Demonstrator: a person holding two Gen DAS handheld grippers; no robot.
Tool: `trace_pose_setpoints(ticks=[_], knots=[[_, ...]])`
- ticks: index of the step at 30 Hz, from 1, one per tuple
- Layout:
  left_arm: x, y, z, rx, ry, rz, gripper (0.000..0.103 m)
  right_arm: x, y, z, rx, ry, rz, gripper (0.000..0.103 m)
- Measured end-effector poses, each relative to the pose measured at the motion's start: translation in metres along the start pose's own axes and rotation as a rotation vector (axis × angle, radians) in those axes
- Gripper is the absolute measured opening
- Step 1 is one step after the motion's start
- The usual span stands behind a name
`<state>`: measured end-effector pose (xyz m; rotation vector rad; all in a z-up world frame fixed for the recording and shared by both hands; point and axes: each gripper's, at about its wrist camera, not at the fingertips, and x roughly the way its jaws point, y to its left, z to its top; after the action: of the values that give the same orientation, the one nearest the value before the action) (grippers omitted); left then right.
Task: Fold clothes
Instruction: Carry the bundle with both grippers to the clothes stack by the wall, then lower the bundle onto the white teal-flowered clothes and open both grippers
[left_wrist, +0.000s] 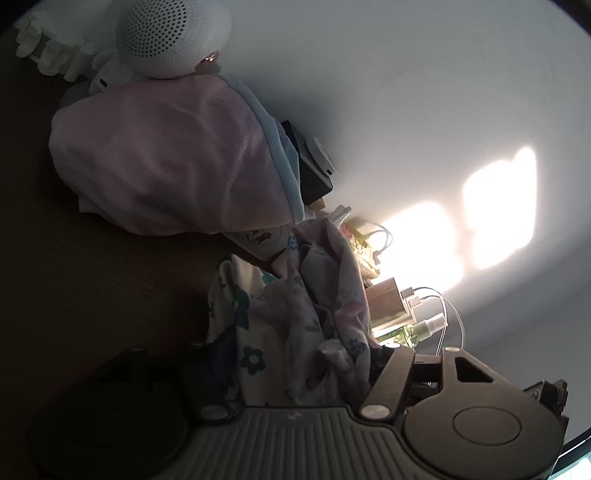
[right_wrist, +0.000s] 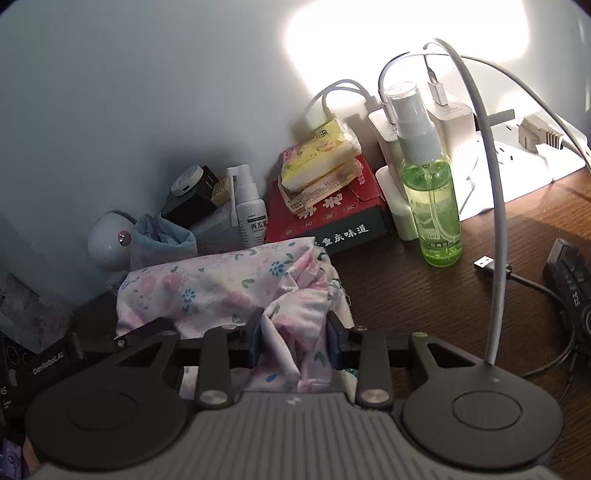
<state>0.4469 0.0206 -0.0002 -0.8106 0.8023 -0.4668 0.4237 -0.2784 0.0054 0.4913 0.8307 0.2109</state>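
While the floral garment (right_wrist: 221, 288) lies bunched on the wooden bench (right_wrist: 424, 302), the right hand-held gripper (right_wrist: 295, 332) has its two fingers closed in on a gathered ridge of the cloth, pinching it from either side. That grip looks chosen to lift or draw out one edge so the fabric can be spread flat before any fold is made.

From the left wrist view, the left hand-held gripper (left_wrist: 332, 354) sits right against the same floral garment (left_wrist: 295, 314), with cloth heaped between and over its fingers; only one finger (left_wrist: 391, 376) shows clearly, so I cannot tell whether it is clamped on the fabric or merely pressed into it.

A pink folded cloth (left_wrist: 166, 158) rests further along the bench, near a white perforated speaker (left_wrist: 155, 33) (probably set aside there as a finished piece, though that is a guess).

The garment sits close to clutter along the wall: a green spray bottle (right_wrist: 430, 184), a white spray bottle (right_wrist: 247, 210), a red box (right_wrist: 325, 210) with tissue packets (right_wrist: 317, 158) stacked on it, and chargers in a power strip (right_wrist: 517, 155). Working space is tight, so a wide pull toward the wall could topple the upright bottles; drawing the cloth toward the open bench seems safer. Folding itself appears barely begun.
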Motion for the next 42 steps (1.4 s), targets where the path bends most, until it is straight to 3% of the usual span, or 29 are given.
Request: trace_pose_setpoints(ticks=[7, 9, 13, 15, 16, 17, 19, 22, 24, 28, 32, 33, 35, 36, 39, 41, 42], knots=[[-0.004, 0.006, 0.001, -0.019, -0.010, -0.016, 0.062, -0.003, 0.008, -0.008, -0.001, -0.018, -0.031, 0.030], [-0.012, 0.002, 0.003, 0.000, -0.017, -0.011, 0.061, -0.011, 0.010, -0.004, -0.014, -0.041, -0.037, 0.034], [-0.048, -0.044, 0.004, 0.256, -0.163, 0.090, 0.061, -0.049, 0.023, 0.007, -0.131, -0.216, -0.093, 0.038], [-0.061, -0.072, -0.004, 0.360, -0.278, 0.140, 0.061, -0.059, 0.036, 0.012, -0.210, -0.278, -0.096, 0.031], [-0.061, -0.084, -0.009, 0.400, -0.308, 0.150, 0.055, -0.058, 0.042, 0.014, -0.233, -0.272, -0.078, 0.020], [-0.056, -0.092, -0.013, 0.425, -0.317, 0.160, 0.035, -0.052, 0.048, 0.015, -0.245, -0.250, -0.060, 0.017], [-0.037, -0.094, -0.018, 0.439, -0.283, 0.190, 0.009, -0.034, 0.057, 0.012, -0.272, -0.211, -0.057, 0.013], [-0.007, -0.077, -0.025, 0.439, -0.194, 0.287, 0.006, -0.007, 0.066, -0.001, -0.332, -0.162, -0.079, 0.013], [-0.001, -0.057, -0.030, 0.441, -0.152, 0.351, 0.006, 0.007, 0.066, -0.005, -0.356, -0.135, -0.084, 0.013], [-0.005, -0.049, -0.027, 0.425, -0.132, 0.341, 0.007, 0.010, 0.066, -0.008, -0.387, -0.146, -0.091, 0.013], [-0.009, -0.059, -0.021, 0.386, -0.131, 0.338, 0.010, -0.035, 0.063, -0.003, -0.336, -0.336, -0.084, 0.020], [-0.010, -0.061, -0.020, 0.388, -0.132, 0.343, 0.010, -0.036, 0.061, -0.002, -0.335, -0.330, -0.095, 0.021], [-0.007, -0.066, -0.022, 0.412, -0.139, 0.361, 0.013, -0.018, 0.054, 0.002, -0.332, -0.206, -0.130, 0.021], [-0.004, -0.069, -0.023, 0.410, -0.146, 0.363, 0.014, -0.013, 0.048, 0.001, -0.319, -0.186, -0.154, 0.021], [-0.010, -0.083, -0.023, 0.420, -0.155, 0.351, 0.028, -0.038, 0.041, 0.000, -0.276, -0.256, -0.148, 0.021], [-0.022, -0.097, -0.026, 0.461, -0.162, 0.343, 0.048, -0.069, 0.050, 0.002, -0.296, -0.302, -0.141, 0.023], [-0.029, -0.104, -0.030, 0.489, -0.180, 0.350, 0.052, -0.085, 0.055, 0.004, -0.307, -0.324, -0.139, 0.025]])
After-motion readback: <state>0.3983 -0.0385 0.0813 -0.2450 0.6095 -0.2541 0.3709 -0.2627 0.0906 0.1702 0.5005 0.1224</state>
